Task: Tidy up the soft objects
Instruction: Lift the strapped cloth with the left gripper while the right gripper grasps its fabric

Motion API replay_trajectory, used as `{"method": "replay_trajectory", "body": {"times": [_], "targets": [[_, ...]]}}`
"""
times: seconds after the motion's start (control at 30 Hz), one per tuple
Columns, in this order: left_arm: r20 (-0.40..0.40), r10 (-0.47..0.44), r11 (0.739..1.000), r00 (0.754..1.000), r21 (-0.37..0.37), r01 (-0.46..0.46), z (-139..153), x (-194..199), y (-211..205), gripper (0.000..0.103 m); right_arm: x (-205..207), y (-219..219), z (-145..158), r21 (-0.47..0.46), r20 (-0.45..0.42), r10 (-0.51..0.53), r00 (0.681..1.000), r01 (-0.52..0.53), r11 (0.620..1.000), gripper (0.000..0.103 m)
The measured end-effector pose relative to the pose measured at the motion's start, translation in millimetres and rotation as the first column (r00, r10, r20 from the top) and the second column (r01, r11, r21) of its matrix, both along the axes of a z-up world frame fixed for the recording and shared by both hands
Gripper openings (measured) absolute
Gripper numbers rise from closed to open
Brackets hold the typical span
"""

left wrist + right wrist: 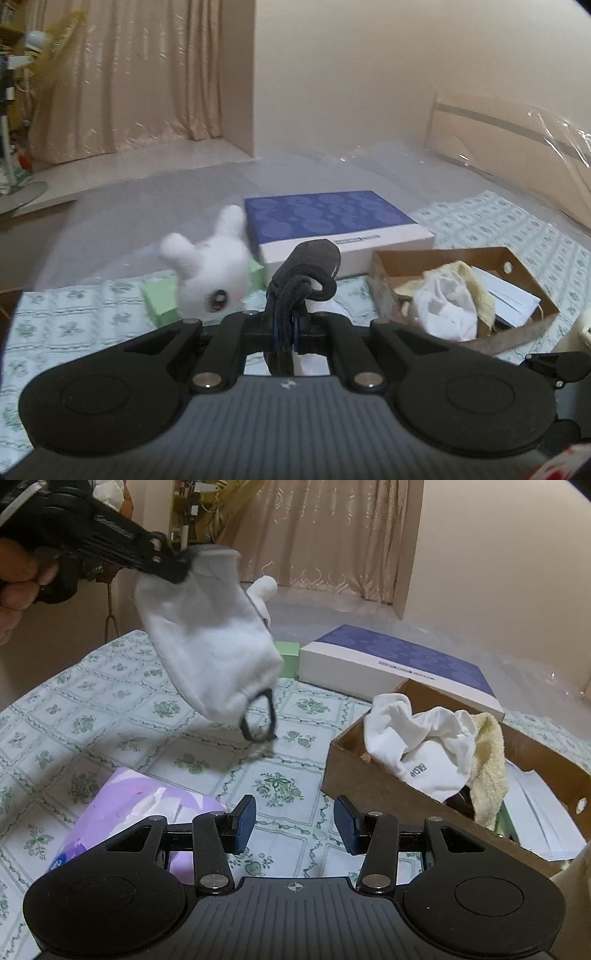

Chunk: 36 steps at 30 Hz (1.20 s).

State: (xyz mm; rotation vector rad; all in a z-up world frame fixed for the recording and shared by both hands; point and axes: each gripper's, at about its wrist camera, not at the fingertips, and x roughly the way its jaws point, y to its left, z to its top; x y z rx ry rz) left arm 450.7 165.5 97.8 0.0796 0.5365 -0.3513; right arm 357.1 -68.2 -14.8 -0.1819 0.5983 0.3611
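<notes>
My left gripper (pixel 286 332) is shut on a white and grey fabric face mask (pixel 210 642) with black ear loops; in the left wrist view only its dark rolled edge (pixel 314 258) shows. The right wrist view shows the left gripper (pixel 173 566) holding the mask in the air above the table. My right gripper (pixel 294 829) is open and empty, low over the tablecloth. A brown cardboard box (pixel 354 775) at the right holds white cloth (pixel 417 746) and a yellow towel (pixel 487 764). A white plush bunny (pixel 214 269) lies on a green box (pixel 162 299).
A blue and white flat box (pixel 332 225) lies behind the cardboard box (pixel 391 266). A purple tissue pack (pixel 125 812) lies at the left near my right gripper. The green-patterned tablecloth (pixel 110 716) covers the table. Clear plastic sheeting (pixel 480 155) lies behind.
</notes>
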Motion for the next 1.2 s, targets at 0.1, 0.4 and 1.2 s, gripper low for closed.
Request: {"method": "replay_trajectory", "body": {"times": [0.1, 0.4, 1.2], "targets": [[-0.015, 0.039, 0.999, 0.999, -0.007, -0.040, -4.4, -7.1, 14.7, 0.005, 1.5, 0.8, 1.5, 0.017, -0.011, 0.002, 1.000, -0.002, 1.000, 0.047], [-0.083, 0.100, 0.995, 0.992, 0.025, -0.098, -42.6, -45.6, 39.1, 0.005, -3.1, 4.1, 7.5, 0.037, -0.014, 0.009, 1.000, -0.008, 0.999, 0.047], [-0.191, 0.101, 0.941, 0.976, 0.336, -0.031, -125.8, -161.4, 33.4, 0.008, -98.7, 17.0, 23.5, 0.150, -0.037, 0.139, 0.990, -0.132, 0.980, 0.047]]}}
